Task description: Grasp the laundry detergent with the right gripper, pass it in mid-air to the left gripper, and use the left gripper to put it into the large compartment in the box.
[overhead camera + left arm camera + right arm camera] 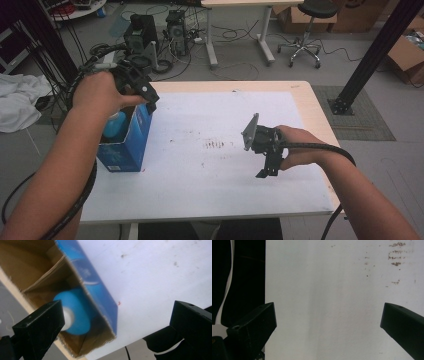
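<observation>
Grippers work over a white table: the left gripper, held in a person's left hand, hangs above an open blue box at the table's left edge, its jaws spread wide with nothing between them. A blue bottle with a white neck stands inside the box, in a cardboard compartment. The right gripper hovers over bare tabletop, well apart, its jaws also wide and empty.
</observation>
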{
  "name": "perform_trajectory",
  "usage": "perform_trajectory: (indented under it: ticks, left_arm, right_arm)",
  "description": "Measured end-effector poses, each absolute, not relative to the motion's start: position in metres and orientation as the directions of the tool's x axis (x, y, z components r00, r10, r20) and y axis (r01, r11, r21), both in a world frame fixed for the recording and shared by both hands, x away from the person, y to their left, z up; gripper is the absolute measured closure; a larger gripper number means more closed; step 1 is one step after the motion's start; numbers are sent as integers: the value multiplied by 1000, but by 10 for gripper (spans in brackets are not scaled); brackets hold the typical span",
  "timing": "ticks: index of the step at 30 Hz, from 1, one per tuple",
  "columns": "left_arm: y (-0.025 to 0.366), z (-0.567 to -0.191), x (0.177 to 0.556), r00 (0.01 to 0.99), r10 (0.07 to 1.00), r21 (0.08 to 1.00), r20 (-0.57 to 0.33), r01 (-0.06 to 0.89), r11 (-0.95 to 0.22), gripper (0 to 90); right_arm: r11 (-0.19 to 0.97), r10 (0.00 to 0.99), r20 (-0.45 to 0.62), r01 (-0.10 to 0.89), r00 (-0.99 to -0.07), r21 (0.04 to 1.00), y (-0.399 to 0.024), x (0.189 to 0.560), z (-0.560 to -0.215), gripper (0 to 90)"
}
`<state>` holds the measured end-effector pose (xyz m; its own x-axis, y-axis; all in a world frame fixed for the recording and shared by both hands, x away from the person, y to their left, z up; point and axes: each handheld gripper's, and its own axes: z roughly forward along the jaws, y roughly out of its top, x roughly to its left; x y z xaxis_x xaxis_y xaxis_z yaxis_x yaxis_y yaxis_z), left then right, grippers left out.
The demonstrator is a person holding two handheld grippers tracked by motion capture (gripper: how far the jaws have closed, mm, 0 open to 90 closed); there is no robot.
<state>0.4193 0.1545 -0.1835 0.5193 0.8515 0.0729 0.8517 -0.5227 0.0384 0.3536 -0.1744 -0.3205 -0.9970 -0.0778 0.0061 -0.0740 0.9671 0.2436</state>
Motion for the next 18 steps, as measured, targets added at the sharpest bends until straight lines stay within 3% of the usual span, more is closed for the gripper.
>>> perform_trajectory:
  ticks: [9,14,18]
  left_arm:
    - [127,-183,406,698,714,55,49,712,-700,1]
    - [105,-188,391,870,491,61,42,488,-871,1]
    - [92,-194,383,924,381,47,26,379,-924,1]
  right_arm:
    - [969,-67,3,-64,-998,239,-179,353,-317,1]
    - [970,-75,7,-71,-997,231,-179,350,-314,0]
    - [971,-75,5,-71,-997,228,-181,350,-311,0]
